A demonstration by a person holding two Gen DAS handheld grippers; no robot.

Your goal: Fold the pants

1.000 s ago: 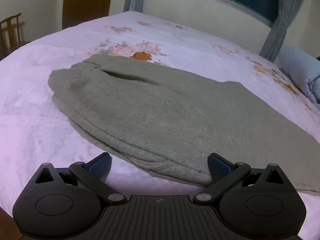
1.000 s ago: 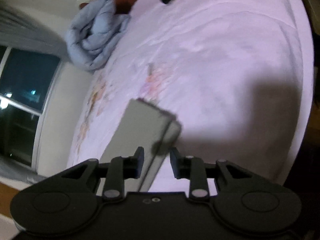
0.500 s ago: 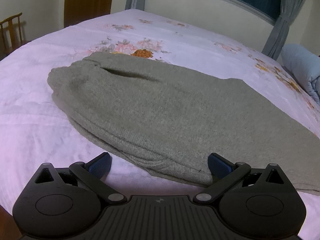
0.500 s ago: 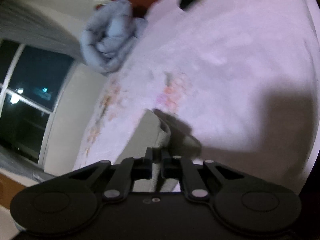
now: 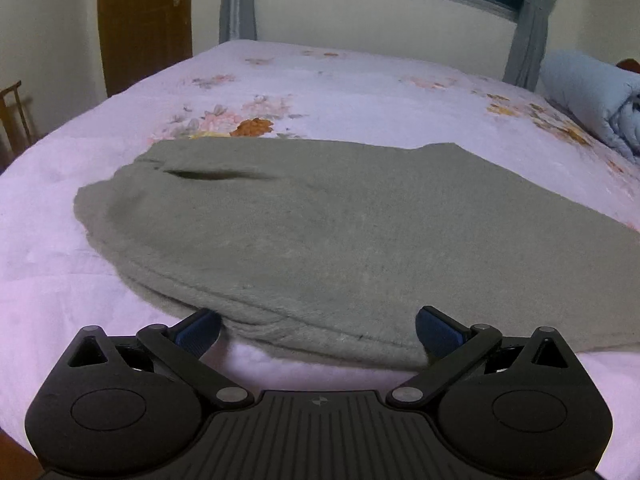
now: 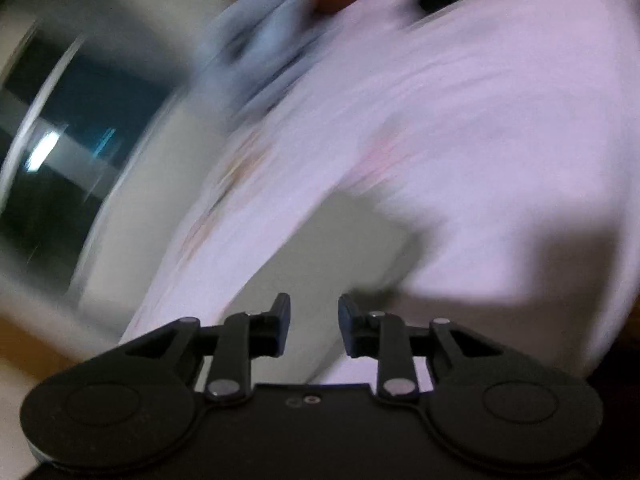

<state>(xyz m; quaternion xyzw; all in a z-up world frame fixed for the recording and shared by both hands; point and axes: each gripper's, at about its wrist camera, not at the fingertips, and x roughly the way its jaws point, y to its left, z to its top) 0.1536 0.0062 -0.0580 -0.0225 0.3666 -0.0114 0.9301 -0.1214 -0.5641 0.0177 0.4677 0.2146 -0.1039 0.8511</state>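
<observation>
Grey fleece pants (image 5: pixel 320 236) lie flat on the pink floral bedsheet (image 5: pixel 80 280), waist end to the left, legs running off to the right. My left gripper (image 5: pixel 318 328) is wide open at the pants' near folded edge, one finger at each side of it. In the blurred right wrist view the leg end of the pants (image 6: pixel 340 256) lies on the sheet ahead of my right gripper (image 6: pixel 314 320), which is partly open and holds nothing.
A rolled blue blanket (image 5: pixel 596 96) lies at the far right of the bed and shows in the right wrist view (image 6: pixel 260 40). A window with grey curtains (image 5: pixel 528 20) and a wooden door (image 5: pixel 144 20) stand behind. A chair (image 5: pixel 12 116) stands at the left.
My right gripper shut on the leg end half a second ago and has since opened and swung; its view is now blurred. My left gripper has dropped lower, close to the pants' edge.
</observation>
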